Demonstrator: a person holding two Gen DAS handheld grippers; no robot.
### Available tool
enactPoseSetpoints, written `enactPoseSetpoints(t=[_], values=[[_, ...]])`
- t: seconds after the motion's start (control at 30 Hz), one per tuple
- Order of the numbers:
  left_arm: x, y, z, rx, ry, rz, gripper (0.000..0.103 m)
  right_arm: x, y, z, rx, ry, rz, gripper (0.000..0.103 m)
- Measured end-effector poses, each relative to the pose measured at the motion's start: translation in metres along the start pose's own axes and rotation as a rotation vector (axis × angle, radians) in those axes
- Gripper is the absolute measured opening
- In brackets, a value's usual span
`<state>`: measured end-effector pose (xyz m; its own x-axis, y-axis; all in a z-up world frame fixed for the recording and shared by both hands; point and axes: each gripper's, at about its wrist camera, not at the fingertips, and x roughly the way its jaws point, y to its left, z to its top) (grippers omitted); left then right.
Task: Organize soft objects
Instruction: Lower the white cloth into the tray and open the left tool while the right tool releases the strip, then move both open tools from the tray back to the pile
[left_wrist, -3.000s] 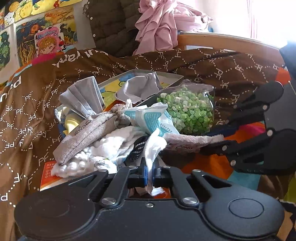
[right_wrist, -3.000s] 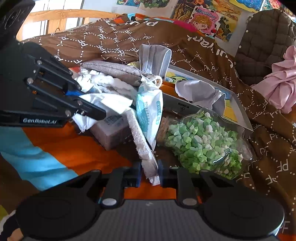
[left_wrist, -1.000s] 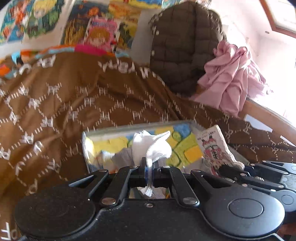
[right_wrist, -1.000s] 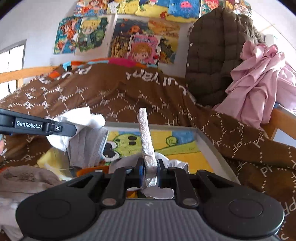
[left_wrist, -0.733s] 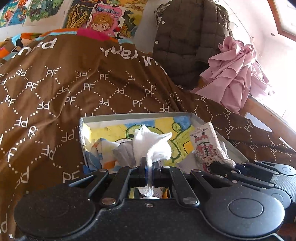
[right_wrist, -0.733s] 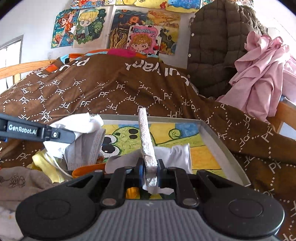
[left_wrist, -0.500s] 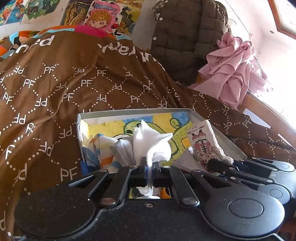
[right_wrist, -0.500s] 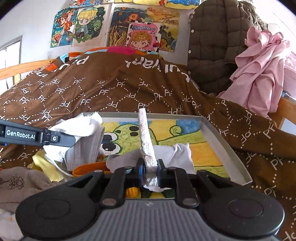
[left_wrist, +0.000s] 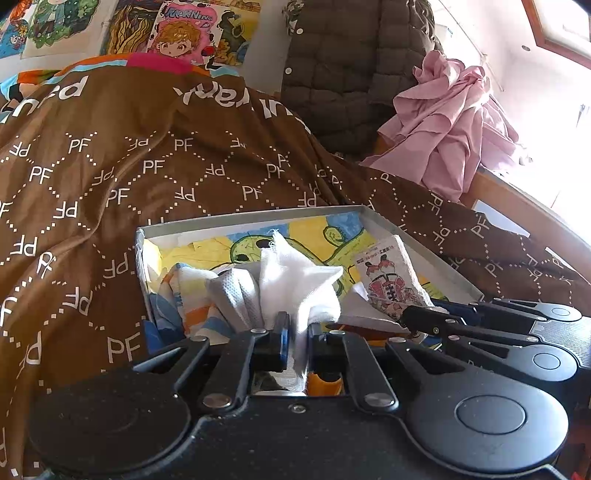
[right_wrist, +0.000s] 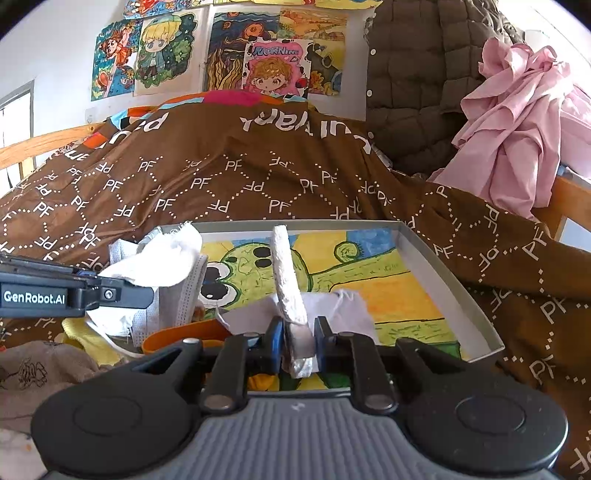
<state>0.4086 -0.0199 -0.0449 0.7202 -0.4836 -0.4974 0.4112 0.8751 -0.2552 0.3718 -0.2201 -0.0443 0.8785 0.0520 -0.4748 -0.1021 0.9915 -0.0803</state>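
A shallow grey box with a green cartoon picture on its floor lies on the bed. My left gripper is shut on a crumpled white cloth and holds it over the box's near left part. In the right wrist view the left gripper comes in from the left with the white cloth. My right gripper is shut on a small flat printed towel, seen edge-on over the box. The left wrist view shows that right gripper and the towel's pink print.
The box holds a grey face mask, a pale cloth and a striped cloth. A yellow cloth and a beige cloth lie near left. A brown blanket, quilted jacket, pink garment and wooden rail surround it.
Three seconds ago both grippers were at the pile of soft things. They have since carried the white cloth and the printed towel over the box, and have sunk lower in the last second.
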Motion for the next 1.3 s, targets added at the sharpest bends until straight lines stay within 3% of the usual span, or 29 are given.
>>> enactPoseSetpoints(t=[0.13, 0.23, 0.33, 0.5, 0.63, 0.8, 0.97, 1.3], values=[[-0.001, -0.001, 0.0, -0.009, -0.001, -0.004, 0.016, -0.001, 0.001, 0.0, 0.006, 0.003, 0.006, 0.029], [-0.002, -0.003, 0.0, -0.01, -0.007, -0.007, 0.03, -0.005, 0.001, 0.001, 0.012, -0.002, 0.0, 0.036], [-0.004, -0.005, 0.0, -0.021, -0.014, -0.006, 0.041, -0.012, 0.0, 0.004, 0.019, -0.02, -0.008, 0.05], [-0.017, -0.012, 0.003, -0.033, -0.051, 0.018, 0.069, -0.031, -0.005, 0.009, 0.05, -0.049, -0.022, 0.062], [-0.036, -0.018, 0.005, -0.052, -0.092, 0.041, 0.075, -0.052, -0.009, 0.012, 0.072, -0.075, -0.03, 0.072], [-0.066, -0.03, 0.006, -0.04, -0.151, 0.088, 0.095, -0.08, -0.014, 0.016, 0.098, -0.105, -0.034, 0.082], [-0.097, -0.04, -0.001, -0.027, -0.177, 0.113, 0.098, -0.114, -0.015, 0.017, 0.11, -0.146, -0.03, 0.093], [-0.149, -0.067, -0.021, 0.05, -0.207, 0.158, 0.102, -0.177, -0.005, -0.001, 0.145, -0.184, -0.013, 0.098]])
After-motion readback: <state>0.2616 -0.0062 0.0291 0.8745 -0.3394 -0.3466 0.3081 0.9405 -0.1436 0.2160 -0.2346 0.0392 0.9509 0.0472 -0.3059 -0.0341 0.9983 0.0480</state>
